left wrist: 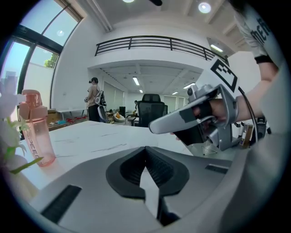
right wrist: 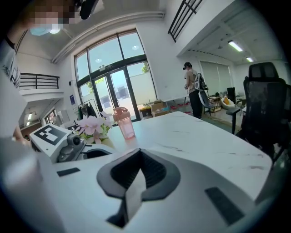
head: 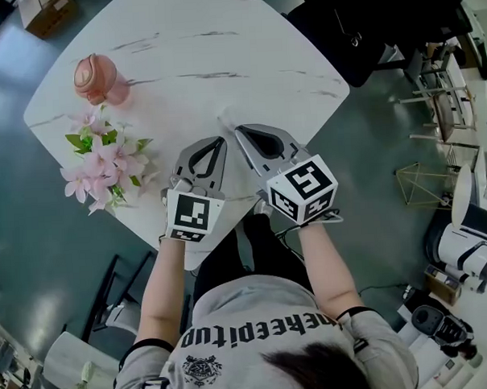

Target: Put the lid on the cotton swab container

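Scene: head view looking steeply down on a white marbled counter (head: 246, 60), with a person's two forearms reaching in from the bottom of the frame.
Left gripper (left wrist: 145, 149): lower centre of the head view, jaws pressed together tip to tip, nothing between them.
Right gripper (right wrist: 138, 151): just beside the left one and slanted toward it, jaws likewise closed and empty.
Pose: both tips hover close together over the counter's near edge. This is probably a resting pose rather than a reach, since nothing lies in front of them.
Cotton swab container: shows in no view, so where it is cannot be told.
Lid: also out of sight, so whether it is on cannot be judged.
Pink water bottle (head: 93, 78): upright at the upper left of the head view, well apart from both grippers.
Pink flowers (head: 101, 159): at the counter's left edge, below the bottle, seemingly decoration.
Background: office room with black chairs and a distant person standing.
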### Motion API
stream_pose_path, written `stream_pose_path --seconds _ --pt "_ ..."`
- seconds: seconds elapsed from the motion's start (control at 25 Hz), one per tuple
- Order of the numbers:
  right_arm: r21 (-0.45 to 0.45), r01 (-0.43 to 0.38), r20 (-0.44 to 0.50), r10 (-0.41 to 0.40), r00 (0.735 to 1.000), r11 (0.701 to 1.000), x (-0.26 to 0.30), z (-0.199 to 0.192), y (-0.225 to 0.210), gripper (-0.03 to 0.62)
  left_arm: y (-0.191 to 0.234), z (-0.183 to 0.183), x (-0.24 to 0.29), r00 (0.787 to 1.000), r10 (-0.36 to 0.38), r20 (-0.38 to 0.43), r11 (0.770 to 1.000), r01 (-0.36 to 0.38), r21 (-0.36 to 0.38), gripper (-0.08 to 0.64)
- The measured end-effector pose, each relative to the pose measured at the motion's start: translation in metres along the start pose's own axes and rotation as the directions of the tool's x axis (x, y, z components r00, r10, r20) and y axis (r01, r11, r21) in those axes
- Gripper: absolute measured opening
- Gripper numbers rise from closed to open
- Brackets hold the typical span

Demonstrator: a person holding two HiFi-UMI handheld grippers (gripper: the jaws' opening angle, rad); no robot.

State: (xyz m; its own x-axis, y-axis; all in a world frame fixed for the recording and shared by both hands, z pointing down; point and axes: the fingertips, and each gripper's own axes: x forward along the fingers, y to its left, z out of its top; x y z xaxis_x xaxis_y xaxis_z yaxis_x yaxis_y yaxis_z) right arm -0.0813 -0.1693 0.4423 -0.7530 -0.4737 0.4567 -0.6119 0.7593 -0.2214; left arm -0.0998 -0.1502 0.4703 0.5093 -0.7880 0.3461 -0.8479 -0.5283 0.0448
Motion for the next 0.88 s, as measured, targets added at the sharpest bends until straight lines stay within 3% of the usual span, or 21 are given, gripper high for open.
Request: stream_pose_path --seconds 0.52,0.88 --pt "-0.043 -0.103 0.083 0.106 0.991 0.994 -0.052 0.015 0.043 0.011 -0.031 0.039 -0.045 0.994 0.086 0.074 0.996 -0.083 -0.038 0.014" --pt "-0.095 -0.157 0.139 0.17 0.976 0.983 -0.094 0.029 0.064 0.011 -0.062 0.074 -0.068 0.984 0.128 0.12 0.992 -0.128 -0.012 0.014"
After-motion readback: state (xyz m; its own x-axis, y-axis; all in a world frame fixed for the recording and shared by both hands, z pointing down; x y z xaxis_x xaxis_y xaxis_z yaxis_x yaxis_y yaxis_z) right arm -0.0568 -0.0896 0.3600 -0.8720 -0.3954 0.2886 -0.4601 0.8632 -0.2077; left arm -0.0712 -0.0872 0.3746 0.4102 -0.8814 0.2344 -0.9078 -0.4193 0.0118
